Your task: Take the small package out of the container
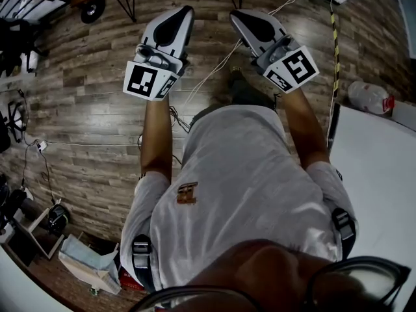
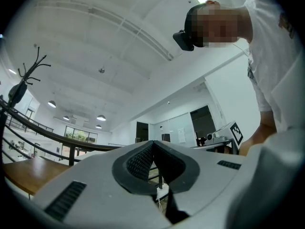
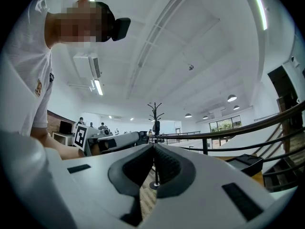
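Holding left gripper (image 1: 184, 12) and right gripper (image 1: 238, 15) out over the wood floor (image 1: 84, 109), both clamped fully shut on nothing. Probably just waiting, no container or package in sight.

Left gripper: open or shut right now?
Shut and empty. In its own view the left gripper has its fingers meeting at the tips, with nothing between them.

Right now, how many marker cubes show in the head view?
2. One marker cube sits on the left tool, at upper left; the other sits on the right tool, at upper right. Neither is hidden.
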Demonstrator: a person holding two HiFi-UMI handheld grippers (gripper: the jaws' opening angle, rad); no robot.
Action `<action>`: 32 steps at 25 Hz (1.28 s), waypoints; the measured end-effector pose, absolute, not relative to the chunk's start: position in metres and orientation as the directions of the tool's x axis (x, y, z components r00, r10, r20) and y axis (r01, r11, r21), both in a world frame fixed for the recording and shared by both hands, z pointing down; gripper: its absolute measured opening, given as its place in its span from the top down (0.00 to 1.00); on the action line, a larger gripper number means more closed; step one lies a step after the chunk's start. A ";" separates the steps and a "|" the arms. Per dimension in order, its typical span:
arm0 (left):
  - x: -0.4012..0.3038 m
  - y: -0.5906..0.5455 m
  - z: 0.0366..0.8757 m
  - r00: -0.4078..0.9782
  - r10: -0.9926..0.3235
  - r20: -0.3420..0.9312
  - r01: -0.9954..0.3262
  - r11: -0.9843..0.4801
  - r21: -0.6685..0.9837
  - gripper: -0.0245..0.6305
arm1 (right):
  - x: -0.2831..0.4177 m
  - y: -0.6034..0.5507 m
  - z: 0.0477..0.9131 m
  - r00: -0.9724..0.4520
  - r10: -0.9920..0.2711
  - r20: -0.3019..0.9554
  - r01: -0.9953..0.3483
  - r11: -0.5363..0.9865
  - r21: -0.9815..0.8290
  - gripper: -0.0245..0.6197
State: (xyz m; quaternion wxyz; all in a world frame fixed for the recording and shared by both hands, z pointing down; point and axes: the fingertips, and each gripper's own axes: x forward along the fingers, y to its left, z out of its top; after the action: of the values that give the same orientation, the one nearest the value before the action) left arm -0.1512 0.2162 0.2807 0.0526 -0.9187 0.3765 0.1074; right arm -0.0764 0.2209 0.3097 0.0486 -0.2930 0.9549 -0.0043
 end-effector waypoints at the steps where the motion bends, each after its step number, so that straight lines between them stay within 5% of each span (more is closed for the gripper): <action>1: -0.149 0.208 0.281 0.691 -0.684 -0.233 -0.706 -0.708 -0.018 0.93 | -0.073 0.212 0.309 -0.825 -0.558 -0.095 -0.557 0.830 -0.040 0.91; 32: -0.014 -0.149 0.324 0.619 -0.785 -0.031 -0.780 -0.609 -0.147 0.93 | 0.072 -0.139 0.326 -0.892 -0.440 -0.108 -0.435 0.898 -0.066 0.91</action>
State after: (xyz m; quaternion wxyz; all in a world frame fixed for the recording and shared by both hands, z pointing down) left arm -0.0144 -0.1486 0.3235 0.0731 -0.8967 0.4362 -0.0180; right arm 0.0723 -0.1388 0.3256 0.0601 -0.2249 0.9723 -0.0198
